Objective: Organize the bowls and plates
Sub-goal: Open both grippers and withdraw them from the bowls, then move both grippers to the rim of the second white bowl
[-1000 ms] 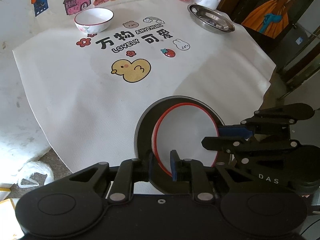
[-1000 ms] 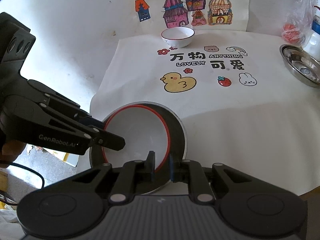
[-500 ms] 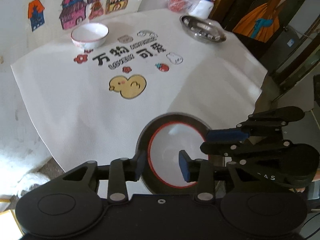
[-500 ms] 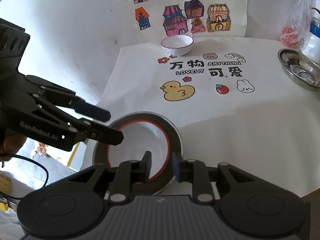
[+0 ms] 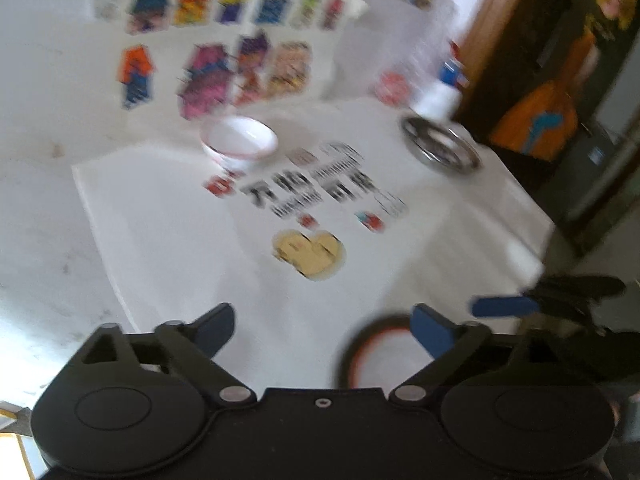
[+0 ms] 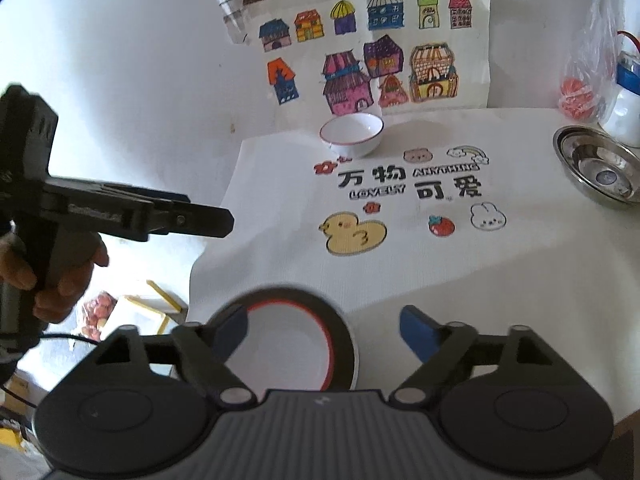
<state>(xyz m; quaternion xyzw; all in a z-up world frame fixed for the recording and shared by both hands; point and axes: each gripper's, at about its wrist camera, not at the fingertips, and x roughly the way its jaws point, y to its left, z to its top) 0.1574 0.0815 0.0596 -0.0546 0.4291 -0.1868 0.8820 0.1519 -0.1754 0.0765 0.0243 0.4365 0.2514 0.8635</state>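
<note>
Nearest us, the right tool [image 6: 322, 330] and left tool [image 5: 322, 330] both stand wide apart, holding nothing. Below them, one red-rimmed white plate [image 6: 288, 354] lies inside one dark round plate [image 6: 346, 344] at the bench [image 6: 500, 288] edge. Farther off we count one white ceramic bowl [image 6: 352, 134] and one shiny steel dish [image 6: 596, 170].

Table [image 6: 520, 280]: cloth [image 6: 420, 264], bowl [image 6: 352, 134], plates [image 6: 288, 344].

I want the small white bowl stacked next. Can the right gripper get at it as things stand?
Probably yes. The right gripper is open and holds nothing, and only bare printed cloth lies between it and the white bowl, which stands alone near the wall.
</note>
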